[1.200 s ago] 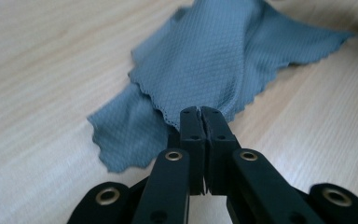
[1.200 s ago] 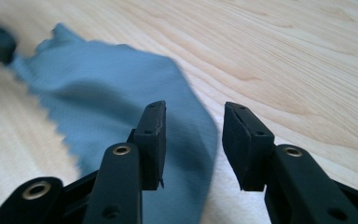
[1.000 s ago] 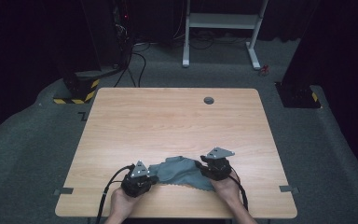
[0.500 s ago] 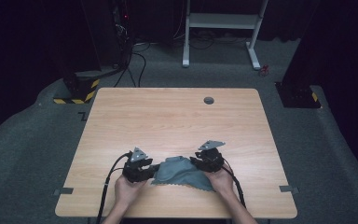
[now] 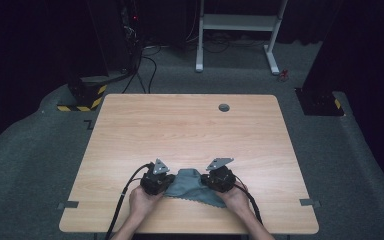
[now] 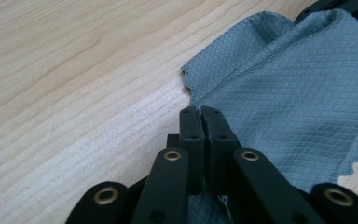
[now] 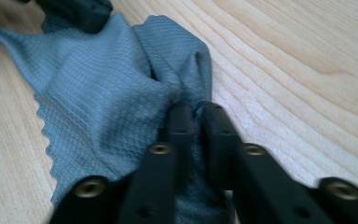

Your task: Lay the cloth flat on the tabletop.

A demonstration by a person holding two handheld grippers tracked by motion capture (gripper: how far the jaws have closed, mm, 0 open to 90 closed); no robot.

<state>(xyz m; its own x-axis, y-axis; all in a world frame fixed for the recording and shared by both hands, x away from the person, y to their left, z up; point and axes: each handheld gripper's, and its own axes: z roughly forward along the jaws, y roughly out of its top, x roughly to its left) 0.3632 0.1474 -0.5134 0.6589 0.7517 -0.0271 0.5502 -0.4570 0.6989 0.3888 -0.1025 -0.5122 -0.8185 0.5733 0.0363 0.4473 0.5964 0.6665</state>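
On the left, the left hand-held gripper (image 5: 166,181) sits low on the tabletop (image 5: 190,130), its jaws brought together on the near-left edge of the grey cloth (image 5: 196,186). In the left gripper view the two black jaws have just been closing and now meet with a thin fold of the cloth (image 6: 289,102) pinched between them.

The cloth itself lies rumpled near the person's edge of the tabletop, between the two hands, with a zigzag-cut hem and a fine diamond weave. It looks light, limp and thin, the sort of microfibre wipe that will sag and fold wherever it is not held. It should not slip much, since the weave gives the pads something to bite. Corners or hem are the sensible places to take it, well apart, so it can be drawn flat.

On the right, the right hand-held gripper (image 5: 215,180) has also just been closing; in its own view the jaws clamp a bunched ridge of the cloth (image 7: 112,88).
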